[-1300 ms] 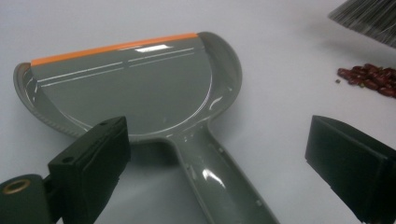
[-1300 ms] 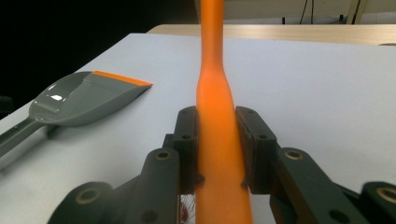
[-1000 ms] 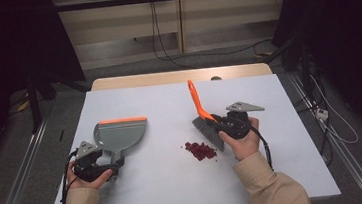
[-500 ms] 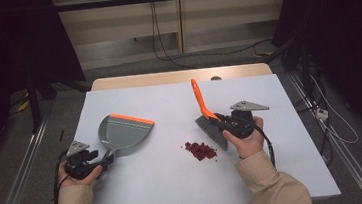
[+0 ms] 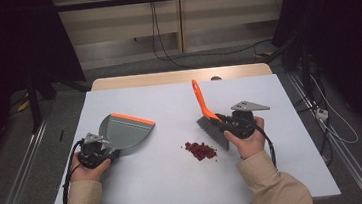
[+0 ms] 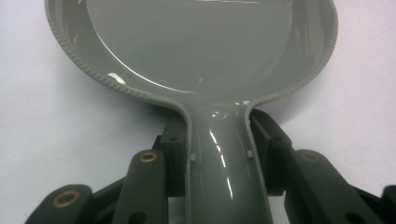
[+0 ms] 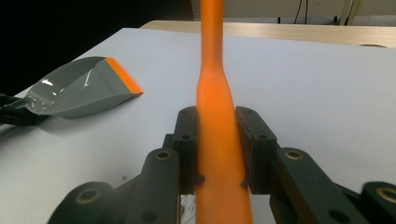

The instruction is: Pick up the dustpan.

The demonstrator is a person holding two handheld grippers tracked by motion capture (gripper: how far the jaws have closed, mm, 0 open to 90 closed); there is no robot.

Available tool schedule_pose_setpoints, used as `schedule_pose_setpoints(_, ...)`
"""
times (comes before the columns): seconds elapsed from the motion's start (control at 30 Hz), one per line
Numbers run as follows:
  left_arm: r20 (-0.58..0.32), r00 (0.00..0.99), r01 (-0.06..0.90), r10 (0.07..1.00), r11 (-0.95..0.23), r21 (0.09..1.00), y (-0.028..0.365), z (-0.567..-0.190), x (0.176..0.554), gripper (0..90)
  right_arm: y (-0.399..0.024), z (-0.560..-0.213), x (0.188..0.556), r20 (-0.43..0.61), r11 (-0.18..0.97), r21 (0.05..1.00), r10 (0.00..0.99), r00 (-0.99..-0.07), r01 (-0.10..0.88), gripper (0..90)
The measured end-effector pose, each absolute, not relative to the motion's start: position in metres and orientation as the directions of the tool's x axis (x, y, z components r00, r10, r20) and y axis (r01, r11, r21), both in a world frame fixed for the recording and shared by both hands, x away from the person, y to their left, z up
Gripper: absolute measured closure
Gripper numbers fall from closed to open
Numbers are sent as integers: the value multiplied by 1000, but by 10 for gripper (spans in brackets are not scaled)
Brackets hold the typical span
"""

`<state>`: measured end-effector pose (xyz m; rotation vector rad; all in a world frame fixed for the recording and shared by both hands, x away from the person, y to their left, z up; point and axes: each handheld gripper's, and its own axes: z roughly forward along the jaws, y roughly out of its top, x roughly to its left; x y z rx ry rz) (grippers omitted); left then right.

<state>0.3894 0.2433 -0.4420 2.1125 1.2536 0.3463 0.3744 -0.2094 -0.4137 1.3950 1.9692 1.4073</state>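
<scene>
A grey dustpan [image 5: 126,131] with an orange lip lies on the white table [image 5: 168,98], its lip turned to the right and away. My left gripper [image 5: 105,148] has just been closing and is shut on its handle [image 6: 219,158], with pads against both sides. My right gripper [image 5: 220,124] is shut on the orange handle [image 7: 215,116] of a brush [image 5: 201,102], whose grey bristles [image 5: 213,132] point down and left. A small heap of red crumbs [image 5: 201,150] lies just below the bristles. The dustpan [image 7: 79,95] also shows far left in the right gripper view.
A wooden strip [image 5: 176,77] runs along the table's far edge. Cables [image 5: 332,127] trail on the floor to the right. Bare table lies between the dustpan and the crumbs.
The dustpan has swung so that its orange lip faces right instead of away. My left gripper's jaws have closed onto its handle. The right hand and brush have kept still.
</scene>
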Motion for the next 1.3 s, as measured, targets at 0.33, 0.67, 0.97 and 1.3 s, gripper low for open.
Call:
schedule_pose_setpoints(0.33, -116, 601, 626, 791, -375, 684, 244, -422, 376, 633, -211, -413, 372, 243, 25, 863, 855, -459, 505, 716)
schedule_pose_setpoints(0.67, -134, 755, 549, 642, -508, 663, 225, -411, 357, 632, -212, -412, 373, 215, 45, 870, 861, -460, 492, 716)
schedule_pose_setpoints(0.97, -124, 844, 477, 522, -624, 619, 203, -414, 346, 632, -211, -415, 371, 179, 74, 873, 871, -458, 482, 716)
schedule_pose_setpoints(1.3, -155, 886, 437, 437, -675, 595, 190, -419, 335, 631, -206, -423, 370, 111, 132, 876, 881, -460, 464, 716)
